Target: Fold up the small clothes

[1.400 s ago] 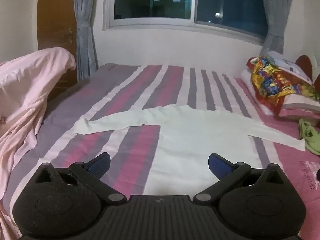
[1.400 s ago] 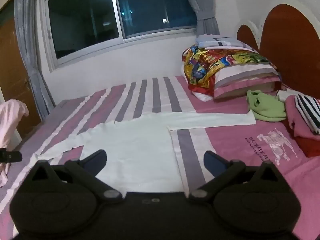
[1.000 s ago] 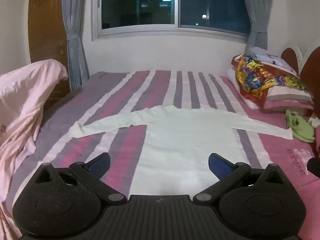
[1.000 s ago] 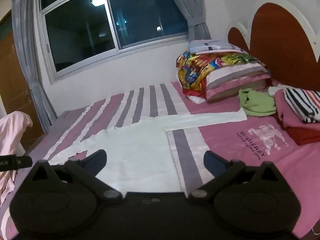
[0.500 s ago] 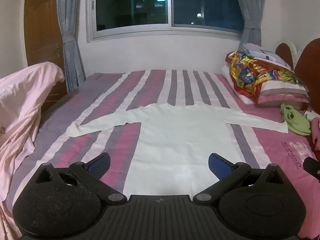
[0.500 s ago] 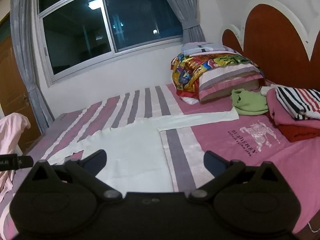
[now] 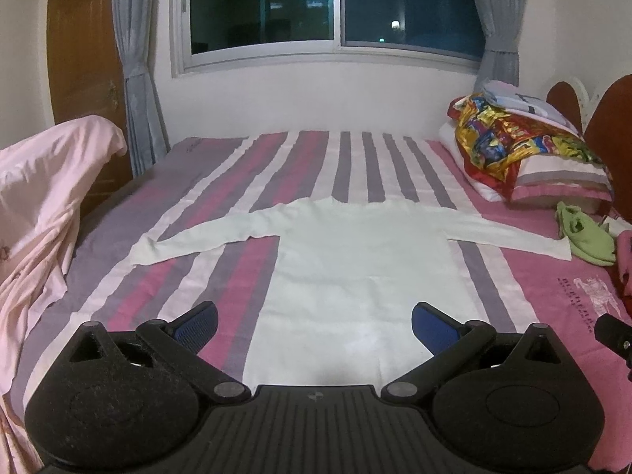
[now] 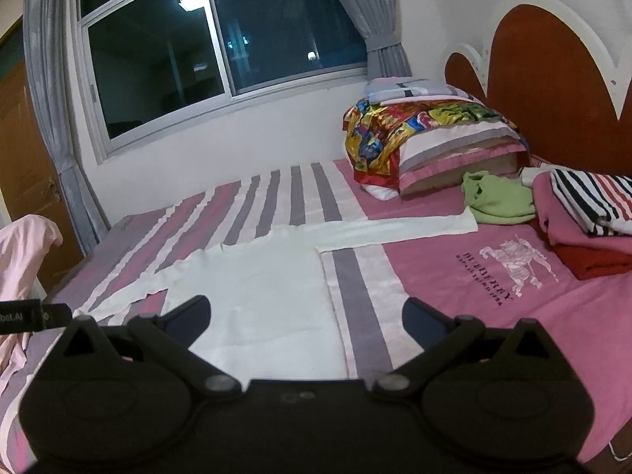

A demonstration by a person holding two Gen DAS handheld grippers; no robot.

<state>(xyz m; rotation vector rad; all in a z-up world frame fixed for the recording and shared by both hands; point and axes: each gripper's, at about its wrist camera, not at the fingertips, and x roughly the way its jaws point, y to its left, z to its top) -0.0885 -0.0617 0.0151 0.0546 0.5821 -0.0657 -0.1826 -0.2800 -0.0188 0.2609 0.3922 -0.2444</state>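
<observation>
Two blue-padded fingers of the left gripper [image 7: 314, 326] stand wide apart and hold nothing, and the white long-sleeved shirt [image 7: 355, 272] lies flat on the pink and purple striped bedsheet [image 7: 237, 181] just ahead of them. Seen from the right wrist, the right gripper [image 8: 306, 318] is also spread and empty, with the shirt [image 8: 260, 288] ahead toward its left finger and a crumpled green cloth [image 8: 497, 197] farther ahead on the right.

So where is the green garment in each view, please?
Left wrist: green garment at far right edge, touching the white shirt's sleeve end.
Right wrist: green garment right of centre, upper half, before the pillow.
Shared landmark: colourful cloth on pillow.
</observation>
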